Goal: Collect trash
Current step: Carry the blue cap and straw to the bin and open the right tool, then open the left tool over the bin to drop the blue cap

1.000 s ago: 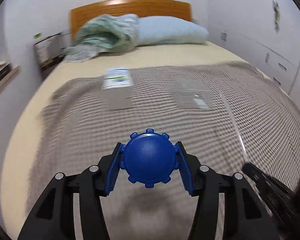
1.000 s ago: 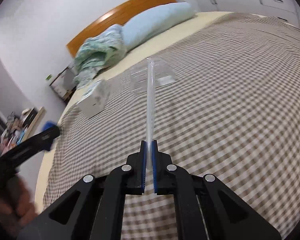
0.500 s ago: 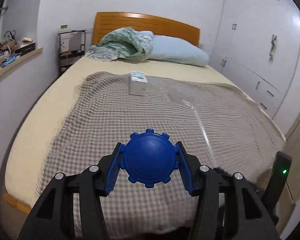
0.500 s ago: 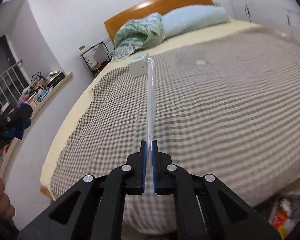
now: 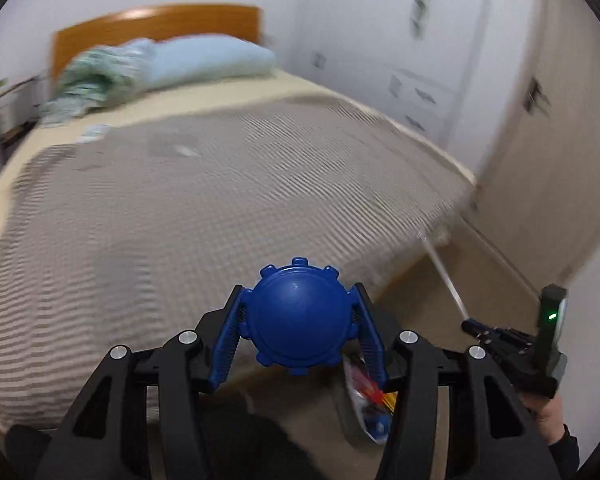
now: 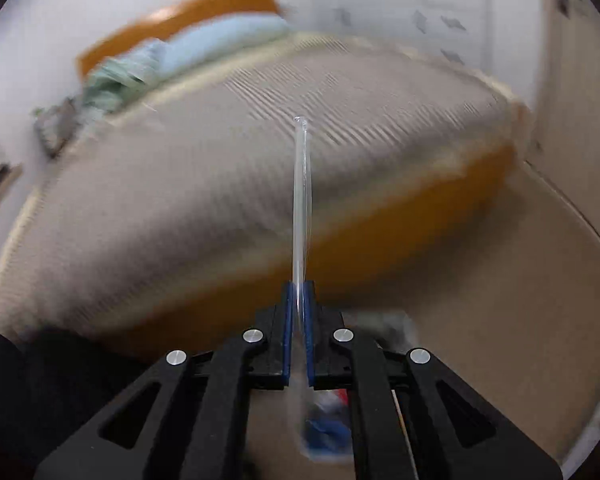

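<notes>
My left gripper (image 5: pixel 298 322) is shut on a round blue cap (image 5: pixel 298 320) with notched edges, held off the foot of the bed. My right gripper (image 6: pixel 298 300) is shut on a long clear plastic straw (image 6: pixel 301 200) that sticks straight forward; it also shows at the right of the left wrist view (image 5: pixel 444 276). A trash bag (image 5: pixel 366 400) with colourful wrappers sits on the floor below both grippers, also seen blurred in the right wrist view (image 6: pixel 324 420). A clear plastic wrapper (image 5: pixel 176 148) and a small box (image 5: pixel 94 133) lie on the checked blanket.
The bed (image 5: pixel 180 208) with a checked blanket fills the left and middle, with pillows (image 5: pixel 204 62) and a wooden headboard at the far end. White wardrobes (image 5: pixel 440 60) line the right wall. Beige floor (image 6: pixel 480 300) lies to the right of the bed.
Both grippers have swung away from the bed toward its foot and the floor on the right, carrying the cap and the straw. The trash bag has come into view below them.
</notes>
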Available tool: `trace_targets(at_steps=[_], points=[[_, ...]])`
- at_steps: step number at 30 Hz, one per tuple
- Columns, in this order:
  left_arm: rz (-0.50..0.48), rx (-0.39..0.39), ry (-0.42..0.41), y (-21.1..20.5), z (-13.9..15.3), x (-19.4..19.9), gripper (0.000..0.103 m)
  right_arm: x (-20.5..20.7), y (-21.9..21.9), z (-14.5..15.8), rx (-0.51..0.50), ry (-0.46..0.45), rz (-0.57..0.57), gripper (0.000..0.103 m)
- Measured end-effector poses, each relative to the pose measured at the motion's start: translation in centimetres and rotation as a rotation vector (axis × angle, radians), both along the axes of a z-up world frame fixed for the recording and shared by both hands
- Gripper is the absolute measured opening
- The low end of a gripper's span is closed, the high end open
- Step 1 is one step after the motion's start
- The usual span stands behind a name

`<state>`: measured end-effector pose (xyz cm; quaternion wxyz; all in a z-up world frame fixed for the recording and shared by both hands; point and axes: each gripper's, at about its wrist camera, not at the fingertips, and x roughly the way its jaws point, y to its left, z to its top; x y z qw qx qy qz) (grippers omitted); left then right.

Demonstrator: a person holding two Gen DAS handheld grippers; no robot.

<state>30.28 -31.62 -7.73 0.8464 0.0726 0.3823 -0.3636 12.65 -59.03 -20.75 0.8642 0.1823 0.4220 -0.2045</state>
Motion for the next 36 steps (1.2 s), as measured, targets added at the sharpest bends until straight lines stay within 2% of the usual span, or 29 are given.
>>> trace_targets(at_steps=[3,6,11,15,17,18,21,25,28,32,36], points=[[-0.107,0.108,0.043,-6.0,-4.3,-2.1,0.050,-4.5,-1.9,-8.0,0.090,0.154,-0.047,0.006],[-0.194,0.240,0.087,-10.9,-9.6,-3.3,0.050,-6.8,-2.7,-14.6,0.219,0.253,-0.102,0.006],[-0.259,0.350,0.178,-15.7,-16.1,-3.0,0.050,-5.8,-2.5,-20.8,0.314,0.359,-0.104,0.006],[-0.293,0.371,0.236,-17.9,-19.6,-3.5,0.050,-2.9,-3.5,-23.9,0.303,0.397,-0.136,0.008],[-0.316,0.376,0.260,-18.4,-21.1,-3.7,0.050,-1.1,-3.8,-25.3,0.291,0.430,-0.107,0.042],[-0.329,0.382,0.269,-18.6,-21.6,-3.9,0.050,-0.7,-4.1,-25.5,0.269,0.442,-0.093,0.067],[-0.389,0.415,0.306,-19.4,-23.3,-5.0,0.050,-1.5,-4.7,-23.9,0.217,0.386,-0.113,0.067],[-0.421,0.469,0.356,-21.2,-26.2,-5.9,0.050,-5.5,-6.2,-20.9,0.266,0.253,-0.244,0.067],[-0.426,0.507,0.395,-22.9,-28.7,-6.4,0.050,-8.3,-6.4,-19.7,0.300,0.189,-0.316,0.067],[-0.433,0.508,0.438,-25.2,-31.5,-7.1,0.050,-9.8,-6.1,-19.2,0.362,0.128,-0.367,0.067],[-0.399,0.460,0.522,-27.4,-34.2,-7.5,0.052,-9.5,-5.5,-18.9,0.362,0.139,-0.348,0.067]])
